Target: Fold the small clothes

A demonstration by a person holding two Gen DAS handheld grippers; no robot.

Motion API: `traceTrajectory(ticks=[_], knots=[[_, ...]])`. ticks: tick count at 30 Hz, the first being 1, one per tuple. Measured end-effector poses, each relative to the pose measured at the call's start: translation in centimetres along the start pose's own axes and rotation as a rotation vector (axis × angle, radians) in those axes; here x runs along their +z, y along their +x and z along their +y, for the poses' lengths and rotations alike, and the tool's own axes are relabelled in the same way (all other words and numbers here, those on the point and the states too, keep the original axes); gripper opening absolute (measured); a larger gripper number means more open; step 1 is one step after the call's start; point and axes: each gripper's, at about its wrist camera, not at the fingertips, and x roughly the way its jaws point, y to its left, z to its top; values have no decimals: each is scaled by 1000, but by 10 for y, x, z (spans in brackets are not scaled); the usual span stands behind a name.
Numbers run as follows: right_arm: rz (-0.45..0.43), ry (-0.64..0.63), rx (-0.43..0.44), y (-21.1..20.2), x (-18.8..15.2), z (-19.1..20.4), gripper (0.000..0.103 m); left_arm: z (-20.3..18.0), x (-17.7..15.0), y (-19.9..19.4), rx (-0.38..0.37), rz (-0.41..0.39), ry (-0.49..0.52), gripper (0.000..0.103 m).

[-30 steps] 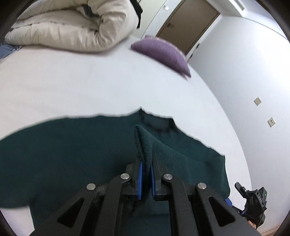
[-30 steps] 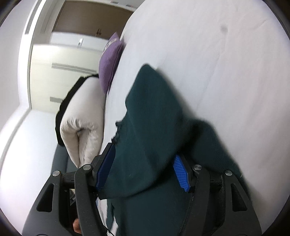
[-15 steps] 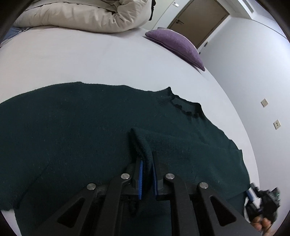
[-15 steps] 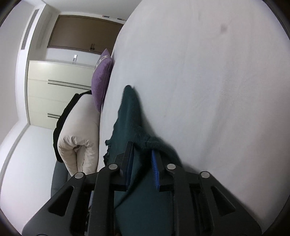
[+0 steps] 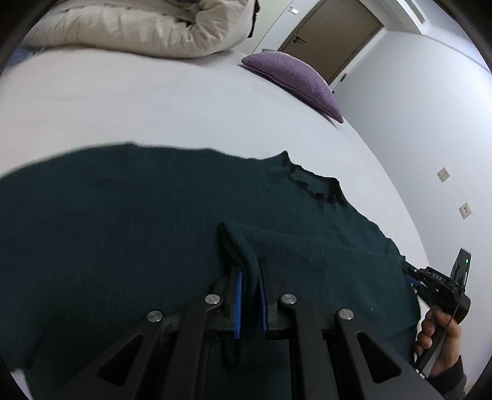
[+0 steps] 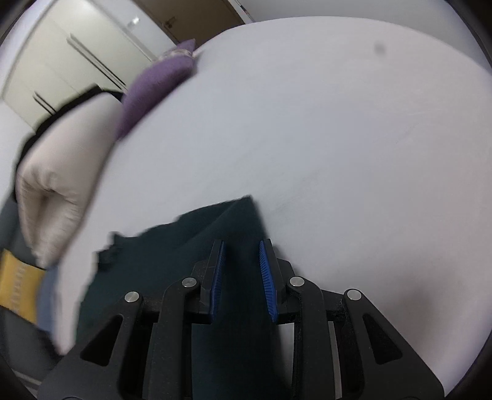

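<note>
One garment, a dark green sweater (image 5: 129, 234), lay spread nearly flat on the white bed (image 5: 153, 107), neckline toward the purple cushion (image 5: 295, 80), with a rolled cream duvet (image 5: 138, 27) beyond. Going left to right: the left gripper (image 5: 249, 303) was clamped on a raised ridge of the knit near the sweater's middle. Further right, the right gripper (image 6: 241, 277) stood with its jaws apart over the sweater's edge (image 6: 233, 215); cloth lay between the blue pads (image 6: 217, 277), but they did not look closed on it. Judging from this, no fold was finished: the sweater appeared only laid out, and sleeves and body remained to be folded.
</note>
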Motion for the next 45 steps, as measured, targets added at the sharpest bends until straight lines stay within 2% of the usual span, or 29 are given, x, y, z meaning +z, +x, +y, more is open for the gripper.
traceTrajectory(ticks=[1, 2, 4, 7, 9, 12, 14, 15, 16, 18, 19, 20, 21, 22, 23, 24, 25, 28, 31, 33, 35, 37, 39, 41, 43, 44, 45], knots=[[-18, -48, -36, 4, 2, 3, 12, -4, 1, 0, 16, -7, 25, 12], [-34, -71, -66, 5, 4, 4, 9, -6, 1, 0, 27, -11, 38, 12], [-39, -55, -67, 4, 5, -3, 6, -7, -2, -1, 41, -34, 46, 12], [-58, -74, -84, 6, 4, -1, 5, -4, -6, 3, 51, -65, 46, 13], [-81, -72, -78, 4, -3, -4, 3, 0, -5, 9, 45, -60, 38, 15], [-75, -7, -22, 12, -1, -17, 3, 0, 0, 11, 33, -40, 37, 16], [-61, -17, -13, 9, 1, -17, 7, -4, 1, 1, 30, -15, 45, 21], [-59, -20, -12, 5, 1, -15, 10, -5, 1, -7, 38, -15, 46, 37], [-59, -15, -26, -3, 0, -13, 14, -8, -1, -27, 49, -48, 51, 61], [-133, -20, -33, -38, -9, 1, 15, -6, -6, -60, 64, -112, 56, 81], [-213, -72, -22, -62, -20, 15, 26, -2, -9, -82, 62, -153, 47, 84], [-264, -129, -30, -79, -32, 31, 51, 9, -14, -107, 53, -188, 28, 84], [-300, -183, -38, -91, -44, 45, 67, 23, -18, -127, 50, -209, 3, 84], [-338, -238, -34, -104, -58, 61, 89, 41, -24, -147, 54, -231, -38, 84], [-399, -304, -8, -121, -80, 79, 94, 59, -30, -162, 61, -247, -81, 84], [-428, -342, 6, -131, -95, 92, 94, 78, -36, -176, 69, -261, -133, 84], [-432, -367, 17, -136, -106, 102, 95, 114, -48, -198, 73, -286, -237, 84], [-377, -410, 113, -146, -140, 132, 95, 190, -81, -242, 97, -342, -465, 82], [-303, -402, 212, -148, -167, 157, 95, 246, -115, -275, 115, -407, -657, 82], [-233, -396, 275, -145, -185, 173, 95, 279, -138, -296, 127, -467, -802, 82], [-147, -353, 346, -138, -199, 183, 95, 306, -155, -303, 105, -501, -929, 82], [-90, -304, 386, -131, -206, 187, 95, 320, -160, -298, 70, -517, -992, 81], [-53, -265, 393, -124, -216, 190, 92, 324, -150, -295, 86, -529, -970, 79], [-23, -238, 406, -118, -224, 190, 87, 332, -135, -286, 89, -529, -965, 67], [-9, -219, 414, -115, -228, 188, 84, 348, -125, -278, 64, -499, -994, 20], [-7, -211, 415, -115, -228, 186, 83, 350, -122, -273, 60, -477, -1006, 11], [-11, -203, 415, -117, -228, 182, 82, 349, -119, -273, 62, -469, -999, 8]])
